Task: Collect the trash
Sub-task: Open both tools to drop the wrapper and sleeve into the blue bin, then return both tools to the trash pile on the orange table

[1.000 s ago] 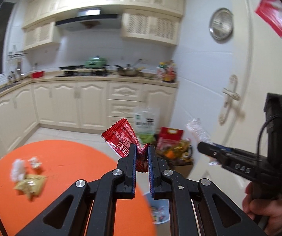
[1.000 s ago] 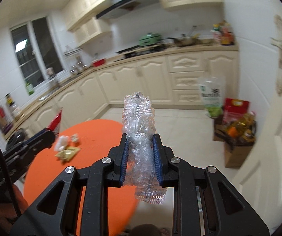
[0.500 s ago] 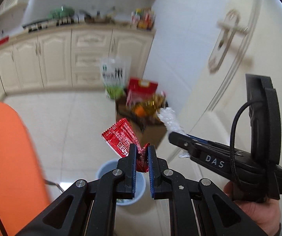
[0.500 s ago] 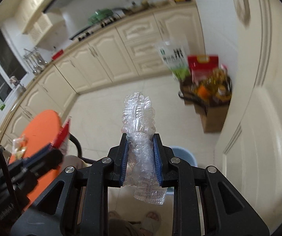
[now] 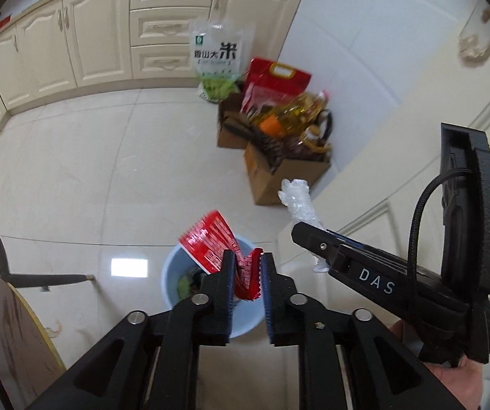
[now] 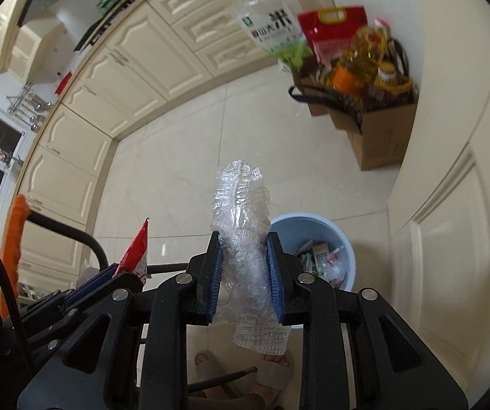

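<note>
while both jaws part, red wrapper [image 5: 217,249] loose in left gripper [image 5: 247,266], crumpled plastic [image 6: 243,239] between right gripper [image 6: 243,253] pads

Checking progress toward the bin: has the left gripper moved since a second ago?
Yes. The left gripper swung off the orange table and down over the blue bin.

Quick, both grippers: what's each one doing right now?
Left gripper: jaws opening, red wrapper between them, over the blue bin.
Right gripper: jaws opening, crumpled clear plastic between its pads.
</note>
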The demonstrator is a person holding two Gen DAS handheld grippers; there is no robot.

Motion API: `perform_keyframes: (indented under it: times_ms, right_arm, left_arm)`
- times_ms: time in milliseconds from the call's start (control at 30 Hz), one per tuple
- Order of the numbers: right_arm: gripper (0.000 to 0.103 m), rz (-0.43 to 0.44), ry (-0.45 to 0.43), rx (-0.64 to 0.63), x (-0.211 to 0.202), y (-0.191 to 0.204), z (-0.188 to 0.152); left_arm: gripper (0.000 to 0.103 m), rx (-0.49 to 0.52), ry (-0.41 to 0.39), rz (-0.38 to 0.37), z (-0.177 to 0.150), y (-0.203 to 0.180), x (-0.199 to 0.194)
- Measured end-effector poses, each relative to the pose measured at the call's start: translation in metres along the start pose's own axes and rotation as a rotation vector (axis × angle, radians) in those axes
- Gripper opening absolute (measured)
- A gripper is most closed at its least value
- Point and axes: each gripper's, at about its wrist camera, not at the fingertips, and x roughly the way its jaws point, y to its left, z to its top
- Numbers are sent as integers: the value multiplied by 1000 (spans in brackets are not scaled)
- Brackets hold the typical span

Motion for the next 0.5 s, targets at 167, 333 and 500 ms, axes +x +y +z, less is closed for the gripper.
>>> perform_keyframes:
  times_ms: [167,333,500]
  right_arm:
    - [75,11,-10,84,11,-24,1]
    - [102,1,-41,128,-4,-32,-2]
    - [103,-18,-76,154,-32,-27,-3]
  left_arm:
    - [77,-6,1,59,23,-5,7]
    - [95,10,-8,124,15,-10,3]
    - [102,47,-54,154,2,-27,-21]
